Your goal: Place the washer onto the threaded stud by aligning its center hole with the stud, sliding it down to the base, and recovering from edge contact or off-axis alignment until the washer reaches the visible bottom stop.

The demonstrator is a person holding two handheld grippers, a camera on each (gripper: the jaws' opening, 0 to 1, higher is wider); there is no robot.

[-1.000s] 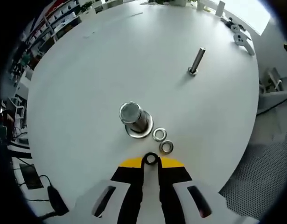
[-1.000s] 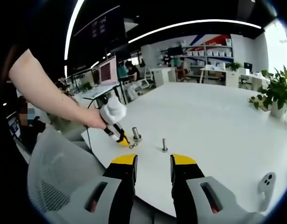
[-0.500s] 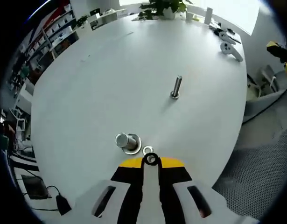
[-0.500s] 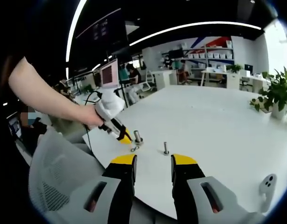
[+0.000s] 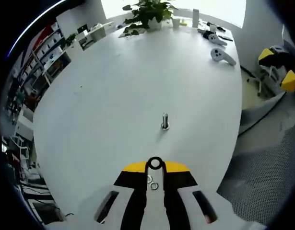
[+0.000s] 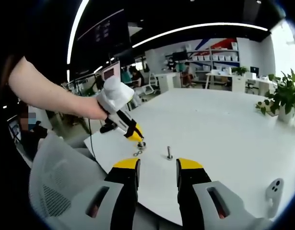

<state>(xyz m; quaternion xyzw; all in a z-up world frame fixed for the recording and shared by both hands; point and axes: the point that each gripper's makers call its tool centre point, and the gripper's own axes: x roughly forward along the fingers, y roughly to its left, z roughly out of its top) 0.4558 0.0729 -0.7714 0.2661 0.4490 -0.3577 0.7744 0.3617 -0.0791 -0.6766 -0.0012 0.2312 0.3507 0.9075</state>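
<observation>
Left hand-held gripper [image 5: 155, 165] has risen, gripping a washer [image 5: 155, 163].

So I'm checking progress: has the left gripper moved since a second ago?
Yes. In the right gripper view the left gripper has risen off the white table and edged toward the threaded stud.

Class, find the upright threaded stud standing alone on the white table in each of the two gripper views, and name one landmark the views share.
Left gripper view: the threaded stud stands just above centre, beyond the yellow jaw tips.
Right gripper view: it stands low, slightly right of centre, above the gap between the jaws.
Shared landmark: the potted plant at the white table's far edge.
</observation>
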